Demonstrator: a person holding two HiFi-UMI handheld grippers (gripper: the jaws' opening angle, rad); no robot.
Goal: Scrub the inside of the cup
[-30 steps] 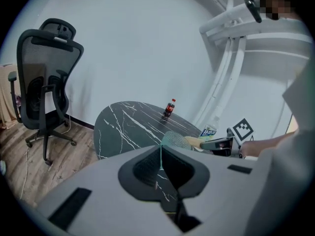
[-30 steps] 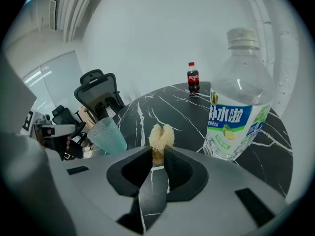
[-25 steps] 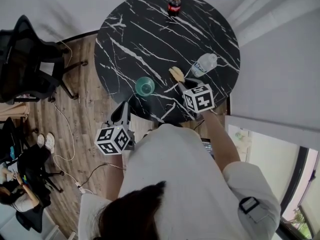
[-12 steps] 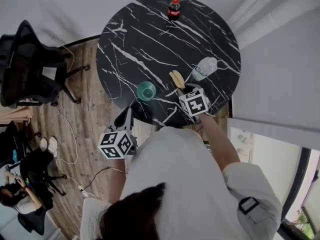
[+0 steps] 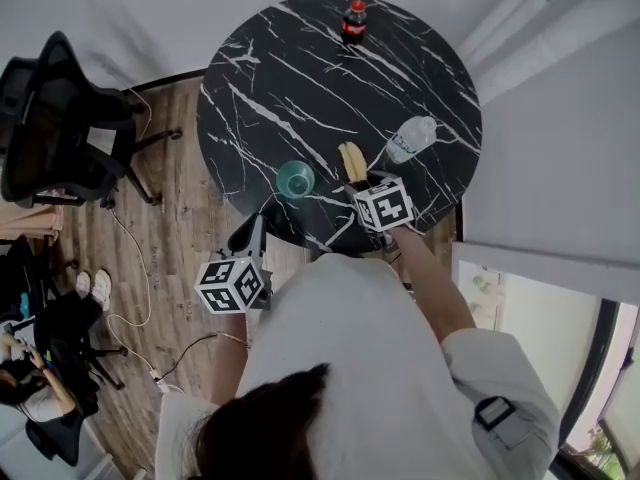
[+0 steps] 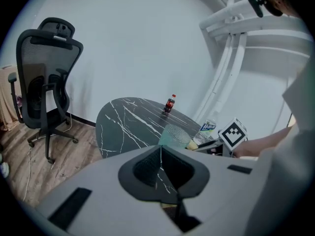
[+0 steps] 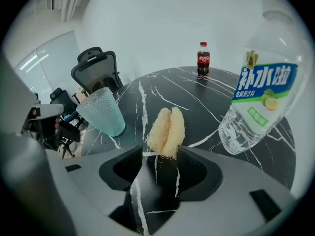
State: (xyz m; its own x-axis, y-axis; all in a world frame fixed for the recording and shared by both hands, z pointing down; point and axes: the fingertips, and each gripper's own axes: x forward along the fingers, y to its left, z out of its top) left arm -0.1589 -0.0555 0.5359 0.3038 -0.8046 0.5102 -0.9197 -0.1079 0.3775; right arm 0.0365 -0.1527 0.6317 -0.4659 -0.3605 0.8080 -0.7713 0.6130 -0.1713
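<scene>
Head view: teal cup upright on the marble table, loofah near it. Left gripper view: left gripper jaws pressed together, empty. Right gripper view: right gripper jaws have just been opening, now apart, loofah's end between their tips.

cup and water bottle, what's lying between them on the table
The pale loofah scrubber lies between the cup and the water bottle, touching neither; the head view shows it, the right gripper view too.

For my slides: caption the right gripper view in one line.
Right gripper, jaws just opening, tips at an ungripped loofah on the marble table, between cup and water bottle.
</scene>
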